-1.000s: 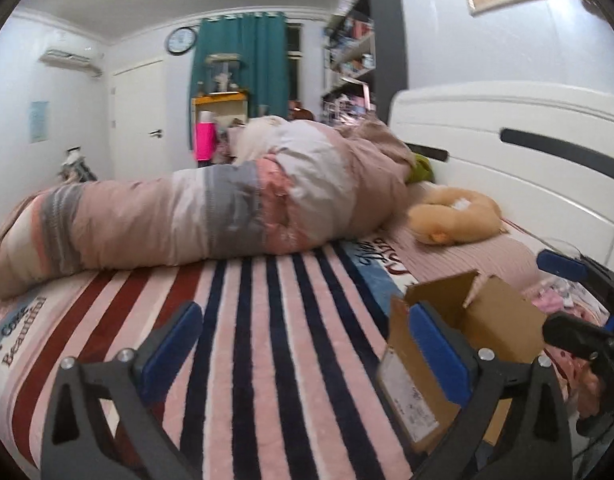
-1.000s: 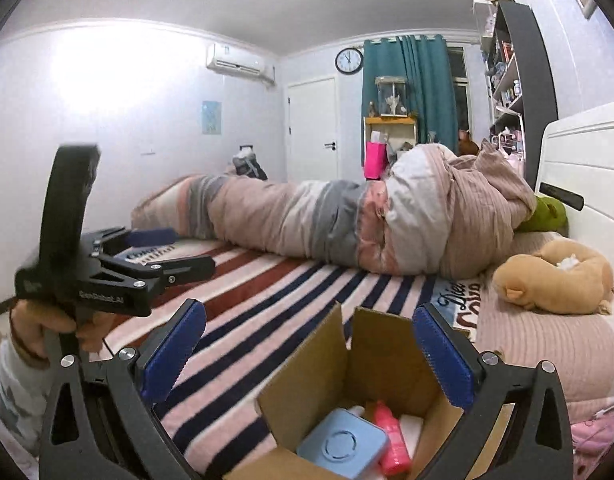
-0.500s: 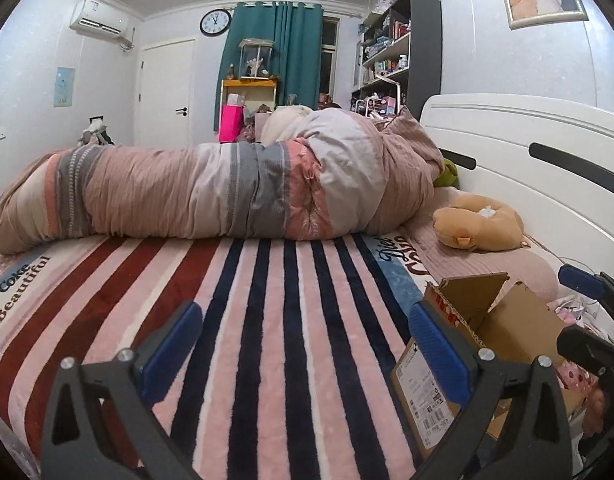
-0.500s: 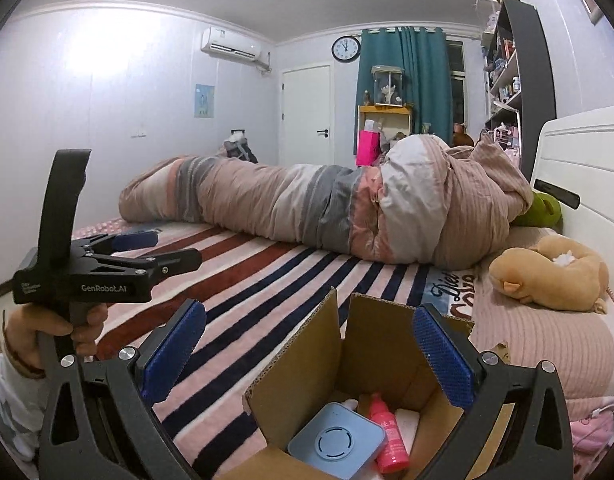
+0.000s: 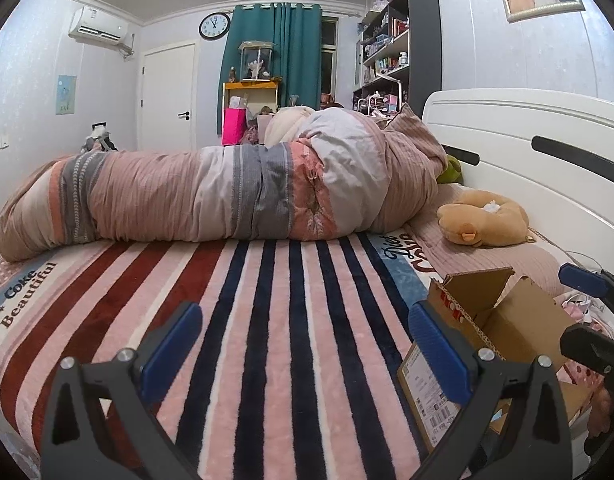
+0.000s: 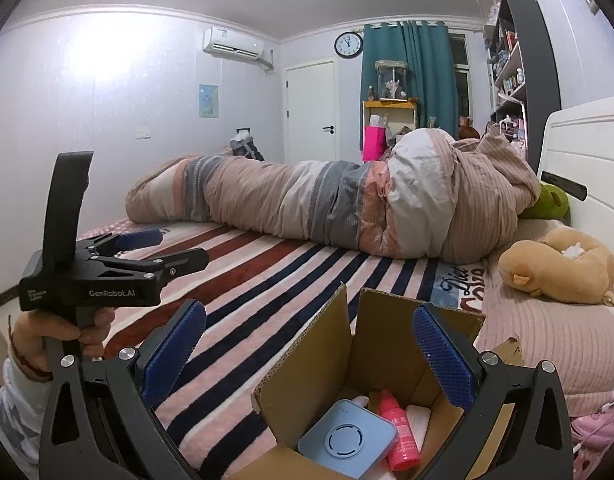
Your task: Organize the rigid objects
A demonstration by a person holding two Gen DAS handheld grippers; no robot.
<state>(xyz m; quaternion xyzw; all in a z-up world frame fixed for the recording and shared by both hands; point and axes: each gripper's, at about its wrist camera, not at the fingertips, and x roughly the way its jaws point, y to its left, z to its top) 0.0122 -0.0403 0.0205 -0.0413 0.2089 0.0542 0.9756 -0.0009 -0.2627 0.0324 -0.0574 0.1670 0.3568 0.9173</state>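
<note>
An open cardboard box (image 6: 383, 344) sits on the striped blanket (image 5: 267, 320) near the bed's head. Inside it lie a flat blue-grey square device (image 6: 349, 438), a pink bottle (image 6: 399, 428) and something white underneath. My right gripper (image 6: 307, 344) hovers just above the box, open and empty. My left gripper (image 5: 307, 344) is open and empty over the bare stripes, with the box (image 5: 491, 332) to its right. In the right wrist view the left gripper (image 6: 147, 250) appears at the left, held by a hand (image 6: 59, 328). Part of the right gripper (image 5: 587, 320) shows at the left wrist view's right edge.
A rolled striped duvet (image 5: 235, 192) lies across the far side of the bed. A tan plush toy (image 5: 483, 220) and a green plush (image 6: 547, 200) rest by the white headboard (image 5: 547, 152). Pink items (image 6: 599, 424) lie at the bed's right edge. Shelves (image 5: 395, 56) stand behind.
The left gripper has swung level and slightly left, so the box sits further right in its view. The right gripper has dropped a little closer over the box. Both stay open.
</note>
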